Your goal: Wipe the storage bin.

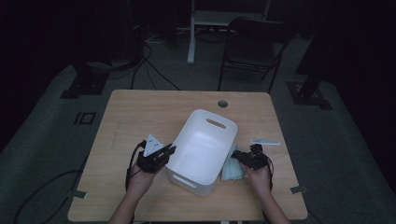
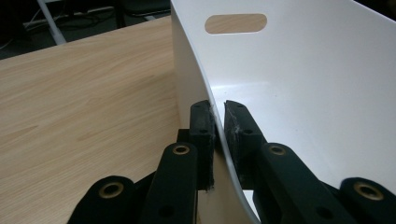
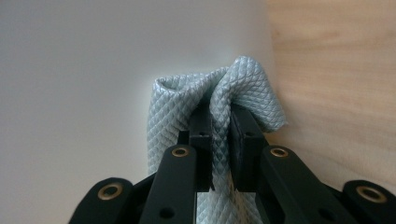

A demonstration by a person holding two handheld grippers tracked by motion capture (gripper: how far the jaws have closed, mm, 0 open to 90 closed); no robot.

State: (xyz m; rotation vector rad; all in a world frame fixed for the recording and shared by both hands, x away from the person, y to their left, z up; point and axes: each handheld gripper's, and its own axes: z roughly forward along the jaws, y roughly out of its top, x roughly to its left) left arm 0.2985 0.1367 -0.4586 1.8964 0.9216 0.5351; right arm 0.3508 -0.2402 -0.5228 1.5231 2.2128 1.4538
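A white plastic bin (image 1: 201,148) with handle slots stands in the middle of the wooden table (image 1: 135,116). My left gripper (image 1: 169,151) is shut on the bin's left wall (image 2: 217,121), one jaw outside and one inside. At the bin's right side lies a pale blue quilted cloth (image 1: 232,169). My right gripper (image 1: 237,157) is shut on a bunched fold of that cloth (image 3: 224,93), which is pressed against the bin's outer wall (image 3: 93,93).
A small white strip (image 1: 265,142) lies on the table right of the bin. A round cable hole (image 1: 222,103) sits near the far edge. Behind the table stand a dark chair (image 1: 254,46) and a white frame (image 1: 191,32) on the floor.
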